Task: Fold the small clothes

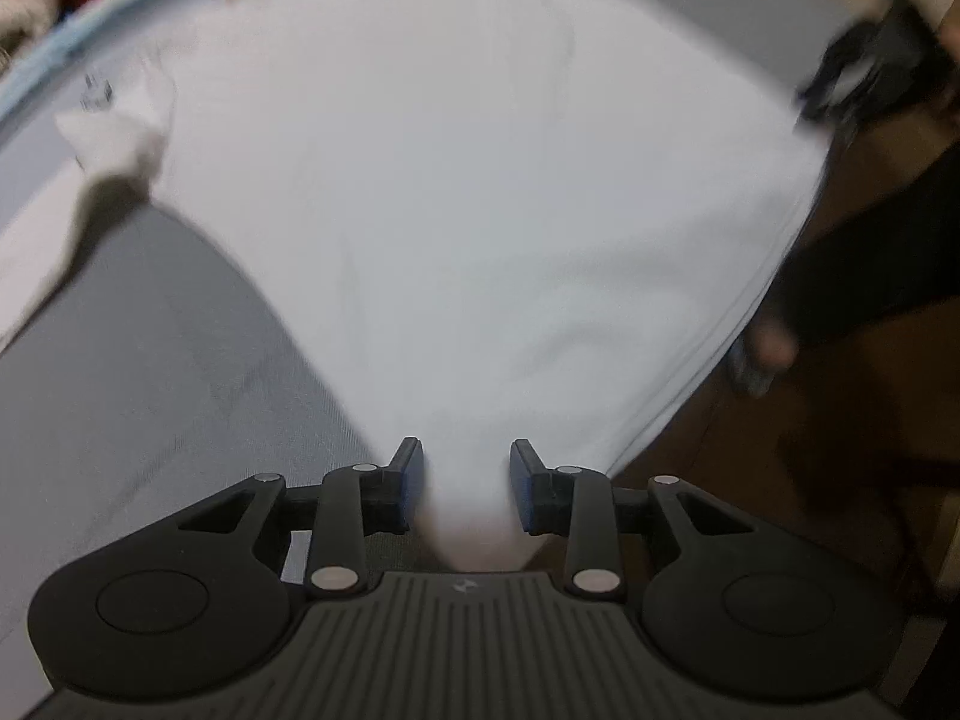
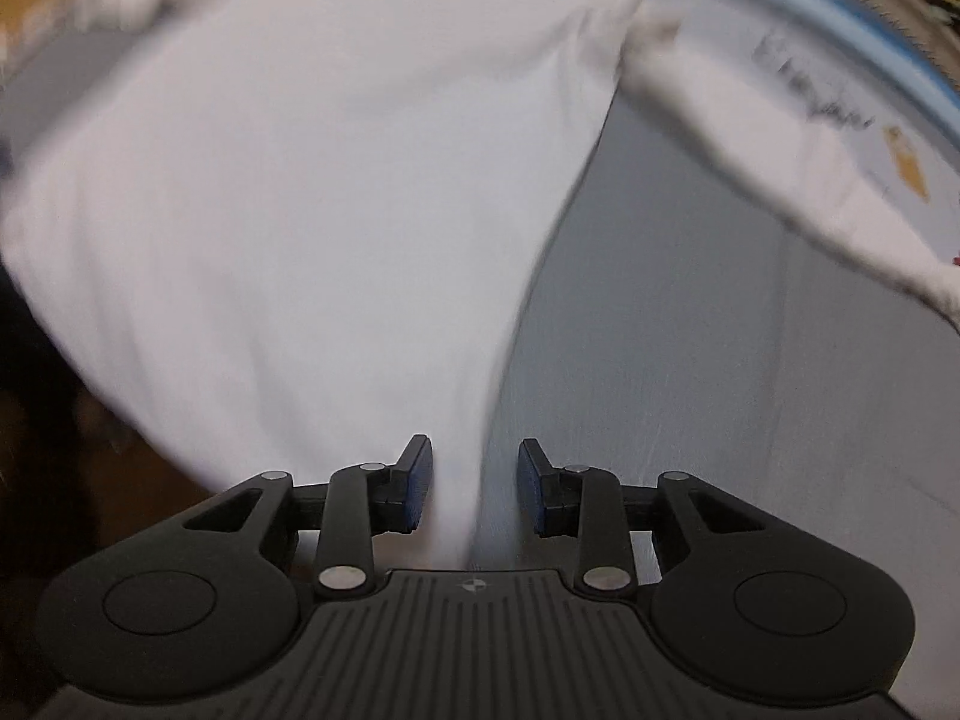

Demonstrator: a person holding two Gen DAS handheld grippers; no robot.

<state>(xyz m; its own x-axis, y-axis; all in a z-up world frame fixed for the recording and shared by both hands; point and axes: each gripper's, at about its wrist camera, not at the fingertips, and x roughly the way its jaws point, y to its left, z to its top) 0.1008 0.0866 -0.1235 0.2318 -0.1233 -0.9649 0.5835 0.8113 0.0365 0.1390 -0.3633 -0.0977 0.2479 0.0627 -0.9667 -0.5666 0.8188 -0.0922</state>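
A white long-sleeved shirt (image 1: 456,180) is stretched out in front of both grippers over a grey surface (image 1: 150,372). In the left wrist view, a bunched corner of it sits between the fingers of my left gripper (image 1: 467,480), which close on it. The right gripper (image 1: 864,78) shows blurred at the shirt's far right corner. In the right wrist view, the shirt (image 2: 300,180) narrows to a corner between the fingers of my right gripper (image 2: 475,480). One sleeve (image 2: 780,168) trails to the right. The frames are motion-blurred.
A light blue rim (image 1: 120,6) borders the grey surface at the far side; it also shows in the right wrist view (image 2: 840,18). More white cloth (image 1: 36,240) lies at left. Brown floor (image 1: 840,480) lies beyond the near edge. Red and yellow items sit past the rim.
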